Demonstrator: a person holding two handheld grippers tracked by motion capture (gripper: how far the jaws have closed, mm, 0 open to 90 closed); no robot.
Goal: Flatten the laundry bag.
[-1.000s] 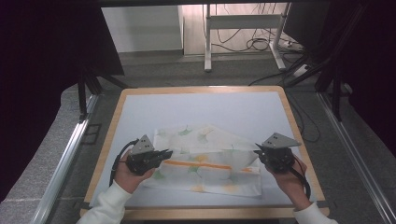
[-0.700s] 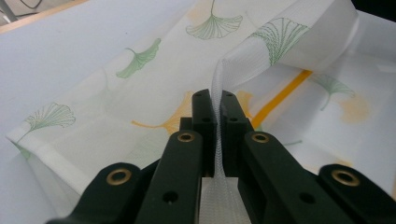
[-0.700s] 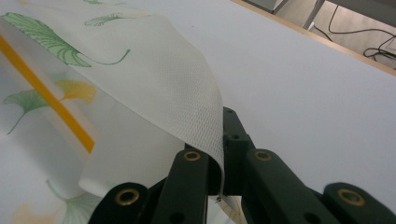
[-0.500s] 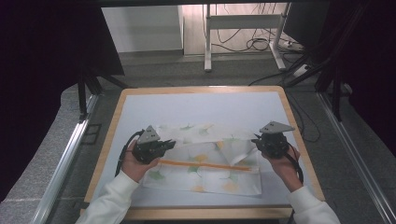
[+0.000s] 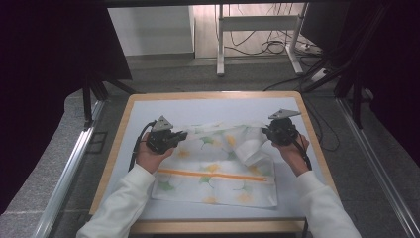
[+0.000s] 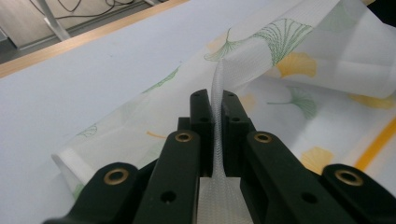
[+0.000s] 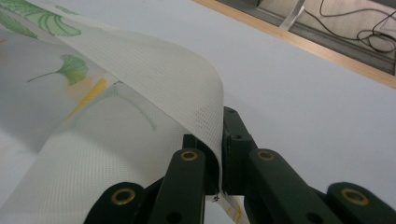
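High view: a white mesh cloth (image 5: 218,168) printed with green and yellow ginkgo leaves and one orange stripe lies on the pale blue table (image 5: 148,111), near the person's edge. The left gripper (image 5: 182,135) holds the cloth's far left edge and the right gripper (image 5: 264,132) its far right edge, both just above the surface; the far part sits folded and rumpled toward the right, so the paired grip looks meant to draw that edge away from the person and spread the sheet flat. Left gripper view: the jaws are nearly closed, pinching a thin upright ridge of cloth (image 6: 217,98) between the pads; beyond, the fabric curls back on itself. Right gripper view: the jaws are likewise almost closed on a curved fold of cloth (image 7: 187,70) that arches over to the left, bare table behind. No brand, label or legible writing appears on cloth, grippers or table.
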